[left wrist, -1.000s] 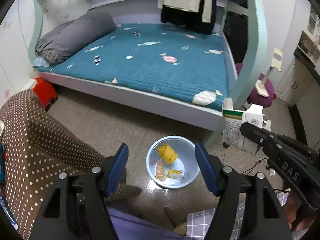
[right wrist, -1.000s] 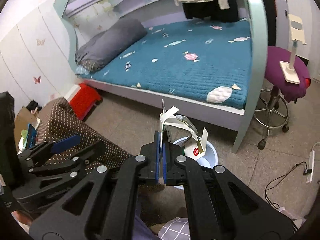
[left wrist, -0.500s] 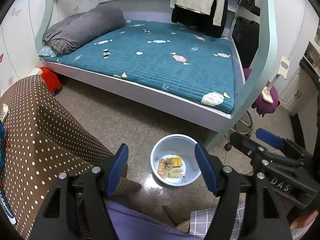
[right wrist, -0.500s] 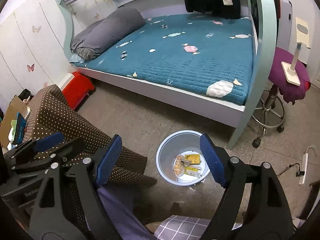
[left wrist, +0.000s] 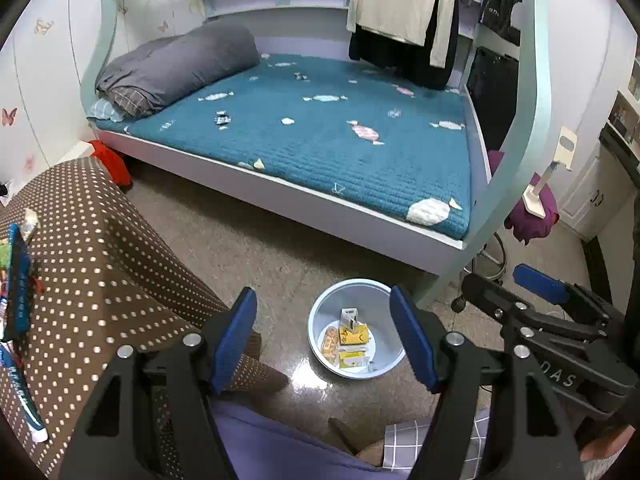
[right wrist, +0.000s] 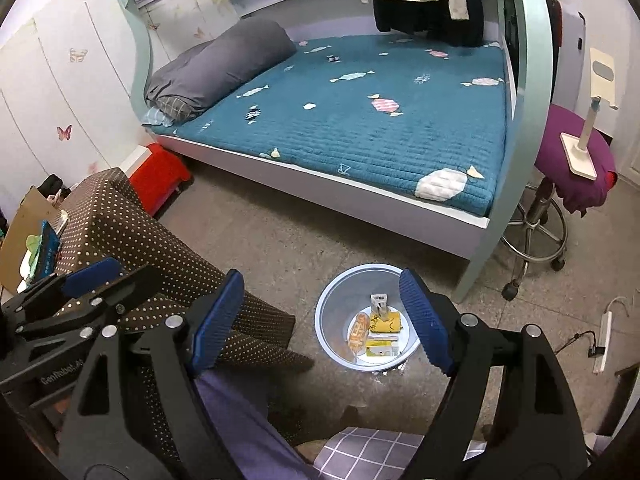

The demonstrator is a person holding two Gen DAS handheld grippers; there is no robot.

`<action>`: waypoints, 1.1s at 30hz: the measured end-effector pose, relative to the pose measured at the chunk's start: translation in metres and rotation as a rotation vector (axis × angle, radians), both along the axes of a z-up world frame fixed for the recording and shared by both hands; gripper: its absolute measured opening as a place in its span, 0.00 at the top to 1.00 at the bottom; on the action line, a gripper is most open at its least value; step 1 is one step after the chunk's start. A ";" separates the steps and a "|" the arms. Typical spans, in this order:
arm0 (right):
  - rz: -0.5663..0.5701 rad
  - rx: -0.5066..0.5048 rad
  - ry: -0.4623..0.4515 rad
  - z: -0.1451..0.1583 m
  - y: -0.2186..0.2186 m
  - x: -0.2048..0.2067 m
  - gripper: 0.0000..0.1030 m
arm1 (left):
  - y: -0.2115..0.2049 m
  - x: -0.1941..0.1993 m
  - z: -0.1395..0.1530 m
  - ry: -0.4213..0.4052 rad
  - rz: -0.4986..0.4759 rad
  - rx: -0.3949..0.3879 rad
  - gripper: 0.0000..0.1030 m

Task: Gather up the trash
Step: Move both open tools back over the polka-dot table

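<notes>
A pale blue trash bin (left wrist: 320,316) stands on the floor below both grippers and also shows in the right wrist view (right wrist: 332,308). Inside it lie a white carton (left wrist: 349,316), yellow packets (left wrist: 354,336) and an orange wrapper (left wrist: 330,345); the carton (right wrist: 379,303) also shows in the right wrist view. My left gripper (left wrist: 324,336) is open and empty, high above the bin. My right gripper (right wrist: 320,320) is open and empty, also above the bin. Each gripper shows in the other's view: the right (left wrist: 516,292) and the left (right wrist: 100,280).
A table with a brown dotted cloth (left wrist: 80,264) stands at left, with items (left wrist: 16,272) on it. A bed with a blue mattress (left wrist: 312,136) lies ahead. A stool with purple cloth (right wrist: 568,168), a red box (right wrist: 156,176) and a power strip (right wrist: 602,340) are around.
My right gripper opened and let go of the white carton, which now lies in the bin. Both grippers rose and pulled back a little.
</notes>
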State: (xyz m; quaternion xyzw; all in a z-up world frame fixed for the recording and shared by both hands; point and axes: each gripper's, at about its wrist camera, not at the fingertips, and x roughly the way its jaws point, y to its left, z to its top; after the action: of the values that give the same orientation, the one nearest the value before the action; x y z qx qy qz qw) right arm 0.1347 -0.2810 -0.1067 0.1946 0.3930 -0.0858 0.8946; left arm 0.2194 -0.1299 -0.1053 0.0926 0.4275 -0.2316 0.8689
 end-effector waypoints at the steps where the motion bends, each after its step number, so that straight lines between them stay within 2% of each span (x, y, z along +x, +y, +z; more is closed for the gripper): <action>1: 0.000 -0.002 -0.004 0.002 0.001 0.000 0.23 | 0.003 -0.001 0.003 -0.009 0.002 -0.003 0.33; 15: 0.083 -0.031 -0.049 0.024 0.033 0.003 0.23 | 0.046 -0.012 0.037 -0.090 0.079 -0.035 0.29; 23: 0.156 -0.044 -0.074 0.034 0.058 0.012 0.23 | 0.084 -0.014 0.049 -0.111 0.169 -0.050 0.29; 33: 0.257 -0.061 -0.094 0.045 0.096 0.029 0.23 | 0.140 -0.015 0.050 -0.104 0.315 -0.064 0.29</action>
State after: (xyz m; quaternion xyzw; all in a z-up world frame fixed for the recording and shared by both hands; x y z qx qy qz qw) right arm 0.1638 -0.1847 -0.0612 0.1192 0.3695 0.0267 0.9212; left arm 0.2044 0.0106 -0.0554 0.0086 0.3835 -0.1009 0.9180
